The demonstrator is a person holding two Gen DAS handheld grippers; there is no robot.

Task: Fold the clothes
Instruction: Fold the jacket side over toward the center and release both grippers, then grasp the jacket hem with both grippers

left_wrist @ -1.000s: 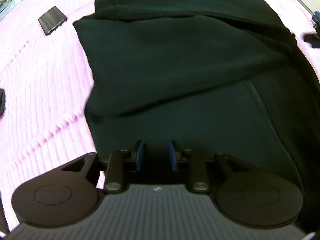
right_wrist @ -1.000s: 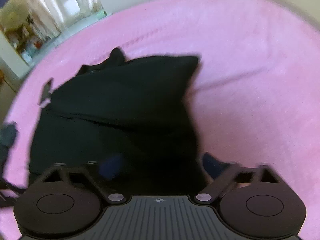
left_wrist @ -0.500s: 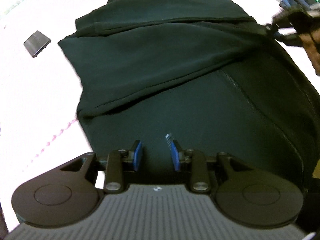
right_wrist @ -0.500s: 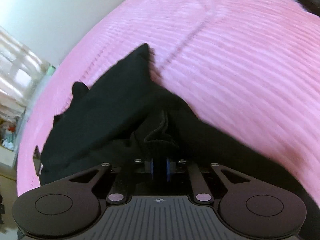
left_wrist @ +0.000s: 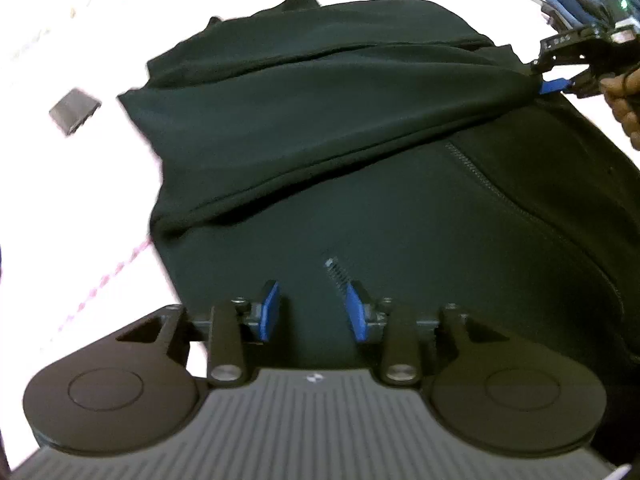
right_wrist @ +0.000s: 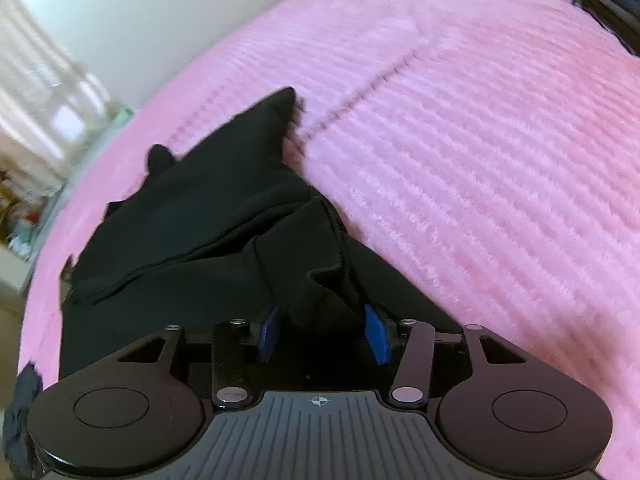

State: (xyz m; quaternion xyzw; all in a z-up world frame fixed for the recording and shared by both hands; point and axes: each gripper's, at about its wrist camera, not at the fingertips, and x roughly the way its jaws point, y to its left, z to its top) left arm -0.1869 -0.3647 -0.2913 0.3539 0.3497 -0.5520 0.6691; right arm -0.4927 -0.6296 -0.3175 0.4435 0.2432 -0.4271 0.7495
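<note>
- Left wrist view: dark garment (left_wrist: 360, 168), looks like a zip-front jacket or hoodie, lies spread on the pink bedspread (left_wrist: 60, 208), part-folded, with one flap laid across the body.
- Left gripper (left_wrist: 312, 312) hangs over the garment's near edge; jaws parting, blue pads apart, no cloth pinched between them. So it reads as released, not grasping.
- Zipper end (left_wrist: 336, 270) sits just ahead of the right pad; the zipper track runs off toward the right.
- Small dark flat object (left_wrist: 74, 110) lies on the bedspread left of the garment, apart from it; can't tell what it is.
- Right gripper (left_wrist: 560, 80) shows at top right, at the end of the taut flap, with a hand (left_wrist: 624, 96) behind it.
- Right wrist view: right gripper (right_wrist: 324, 336) jaws opening; a bunched sleeve or cuff end of the garment (right_wrist: 208, 208) sits between the blue pads, which don't seem to press on it. Judged let go or nearly so.
- Pink bedspread (right_wrist: 480, 160) fills the right side; wall and window at upper left.
- Risk: the bunched cloth springs back or slumps as the pads part, leaving a lumpy fold.
- Risk: the left pad snags the zipper end if it closes here, dragging the lower layer.
- Risk: the fleecy bedspread grips the cloth, so a pull skews the fold.
</note>
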